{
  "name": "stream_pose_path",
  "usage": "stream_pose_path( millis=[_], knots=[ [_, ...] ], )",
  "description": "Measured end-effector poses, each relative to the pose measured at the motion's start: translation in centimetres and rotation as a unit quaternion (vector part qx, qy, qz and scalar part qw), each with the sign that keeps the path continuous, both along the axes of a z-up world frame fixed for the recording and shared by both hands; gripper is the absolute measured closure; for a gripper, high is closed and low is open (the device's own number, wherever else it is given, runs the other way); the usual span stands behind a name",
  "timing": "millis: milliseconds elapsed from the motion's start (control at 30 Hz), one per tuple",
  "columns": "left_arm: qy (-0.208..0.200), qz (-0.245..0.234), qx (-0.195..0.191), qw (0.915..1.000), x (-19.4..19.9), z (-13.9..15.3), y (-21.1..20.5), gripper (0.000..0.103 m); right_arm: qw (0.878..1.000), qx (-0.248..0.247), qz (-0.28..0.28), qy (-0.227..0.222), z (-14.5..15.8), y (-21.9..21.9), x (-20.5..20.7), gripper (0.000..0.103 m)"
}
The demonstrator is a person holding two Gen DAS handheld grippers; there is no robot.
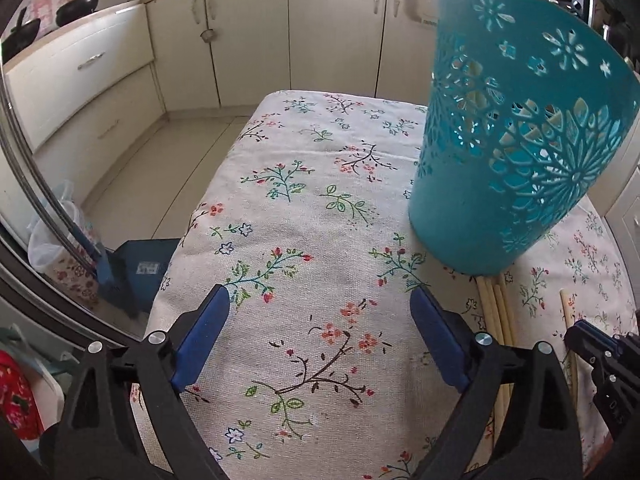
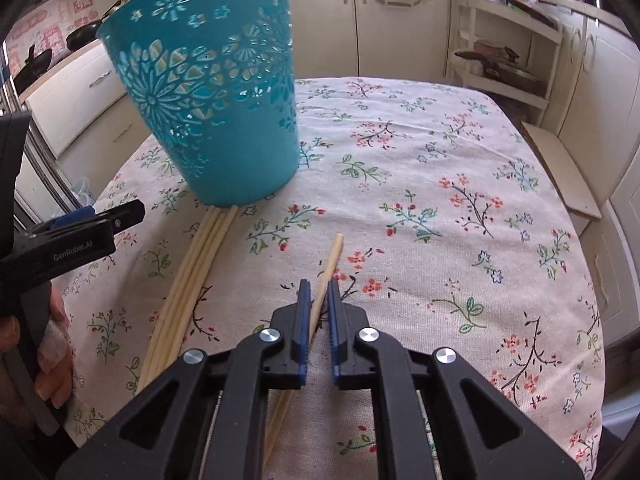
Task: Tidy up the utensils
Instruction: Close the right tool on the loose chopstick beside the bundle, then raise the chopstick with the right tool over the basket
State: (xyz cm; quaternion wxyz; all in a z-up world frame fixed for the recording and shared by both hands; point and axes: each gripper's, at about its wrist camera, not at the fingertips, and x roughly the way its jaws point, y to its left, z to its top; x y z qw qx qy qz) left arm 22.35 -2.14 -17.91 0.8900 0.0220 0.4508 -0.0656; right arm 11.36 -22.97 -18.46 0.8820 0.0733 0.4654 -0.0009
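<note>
Item one, single chopstick: pale wood or bamboo, lying on the floral tablecloth of the table, apart from the rest, its blunt end pointing toward the basket. My right tongs are closed around it partway along its length, blue pads against both sides. I judge it light, stiff and smooth, liable to pivot or slide if pinched near one end; a hold nearer the middle should keep it from swinging. Item two, bundle of chopsticks: several lying side by side, far ends touching or tucked under the foot of the basket; I cannot tell which. Same handling, though as a loose group they would likely roll apart; one at a time looks safer. Item three, teal basket: perforated plastic with flower cut-outs, tilted, its base edge on the cloth. It looks light, thin-walled and easy to tip; some pale sticks show through the holes in the left view. My left tongs stand wide open over bare cloth just left of the basket, with nothing between them. Legible writing: "GenRobot.AI" on the side of the left unit as seen from the right view. Red-and-white wall posters in the background are too blurred to read.
</note>
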Motion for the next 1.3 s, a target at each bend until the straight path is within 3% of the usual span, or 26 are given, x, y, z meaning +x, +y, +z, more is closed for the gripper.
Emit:
stream_pose_path(
  millis=[167,333,500,800,1033,1300],
  knots=[
    [0.001,0.000,-0.001,1.0000,0.1,-0.2,0.1,0.015,1.000,-0.008,0.016,0.009,0.1,0.5,-0.1,0.094],
    [0.001,-0.001,0.003,1.0000,0.2,-0.2,0.1,0.014,1.000,0.023,0.016,0.014,0.0,0.0,-0.2,0.094],
    [0.003,-0.001,0.008,1.0000,0.2,-0.2,0.0,0.013,1.000,0.005,0.023,0.003,0.0,0.6,-0.5,0.094],
    [0.004,0.000,0.008,1.0000,0.2,-0.2,-0.1,0.013,0.997,0.081,0.002,0.002,0.3,-0.9,-1.4,0.098],
    [0.005,-0.001,0.009,0.9999,0.2,-0.4,-0.1,0.012,0.991,0.127,-0.003,-0.037,3.2,-1.3,-2.1,0.098],
    [0.005,-0.001,0.009,0.9999,0.3,-0.4,-0.1,0.012,0.981,0.160,0.007,-0.106,8.6,-1.5,-1.9,0.098]
  ],
)
